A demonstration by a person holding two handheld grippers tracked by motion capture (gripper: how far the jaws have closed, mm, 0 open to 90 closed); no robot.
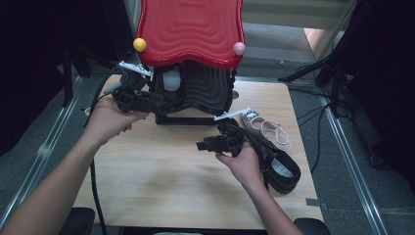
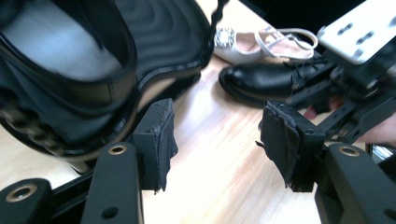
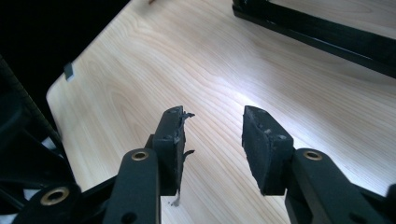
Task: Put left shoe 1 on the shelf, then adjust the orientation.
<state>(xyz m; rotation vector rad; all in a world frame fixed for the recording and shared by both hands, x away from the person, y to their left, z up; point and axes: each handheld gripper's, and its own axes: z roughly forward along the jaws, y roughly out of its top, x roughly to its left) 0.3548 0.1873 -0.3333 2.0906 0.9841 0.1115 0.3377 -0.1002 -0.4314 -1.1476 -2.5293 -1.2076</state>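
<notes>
While my left hand-held gripper (image 2: 212, 140) sits with its jaws apart and empty just beside the black shoe (image 2: 70, 79) now resting on the black lower shelf of the red-topped rack (image 1: 191, 29), I judge that shoe placed. My right hand-held gripper (image 3: 212, 140) hangs part-open and empty over the bench (image 1: 161, 181); next I'd turn it to the second black shoe (image 1: 281, 169) beside the pale sandal (image 1: 266, 128). No writing readable.

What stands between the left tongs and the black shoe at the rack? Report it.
Nothing visible does. The left tongs stand open over the bare table. The black shoe sits close beside one pad, by the lower shelf, with no other thing between them.
</notes>
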